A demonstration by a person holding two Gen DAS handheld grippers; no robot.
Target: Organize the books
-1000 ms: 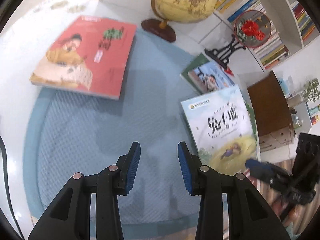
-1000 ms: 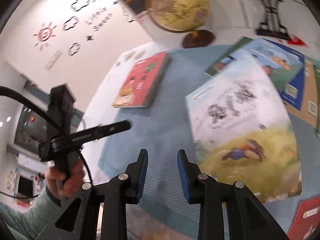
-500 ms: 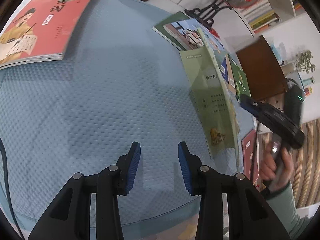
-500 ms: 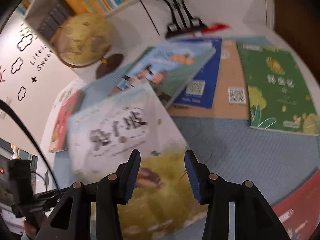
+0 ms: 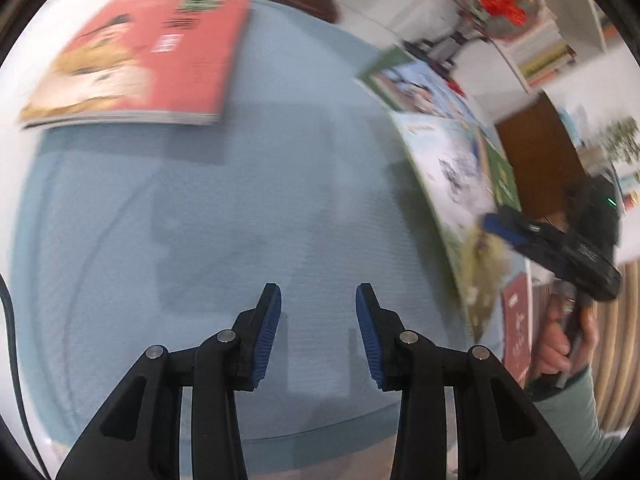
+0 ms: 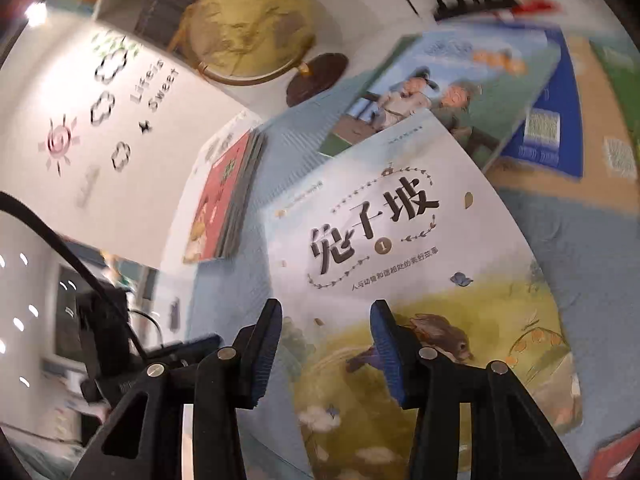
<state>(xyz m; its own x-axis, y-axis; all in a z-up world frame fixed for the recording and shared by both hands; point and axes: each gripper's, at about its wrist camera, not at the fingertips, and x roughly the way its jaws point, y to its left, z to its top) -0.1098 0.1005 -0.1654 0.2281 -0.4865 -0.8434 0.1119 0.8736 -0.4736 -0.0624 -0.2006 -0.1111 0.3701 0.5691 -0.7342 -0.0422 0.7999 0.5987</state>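
Observation:
A white and yellow rabbit book (image 6: 400,248) lies just ahead of my right gripper (image 6: 325,344), whose jaws stand open over its lower edge. In the left wrist view that book (image 5: 460,184) looks tilted up at the right, with the right gripper (image 5: 520,232) against it. My left gripper (image 5: 318,320) is open and empty above the blue mat (image 5: 240,208). A red book stack (image 5: 140,60) lies at the far left, also shown in the right wrist view (image 6: 224,204).
A globe (image 6: 252,28) on a brown base stands at the back. More books (image 6: 460,80) lie overlapped behind the rabbit book, with a green one (image 5: 504,176) further right. A black stand with a red ornament (image 5: 496,0) and a bookshelf are behind.
The right gripper has swung left and its view now centres on the rabbit book. The book was tipped on edge half a second ago and has turned its cover up. The left gripper rose slightly.

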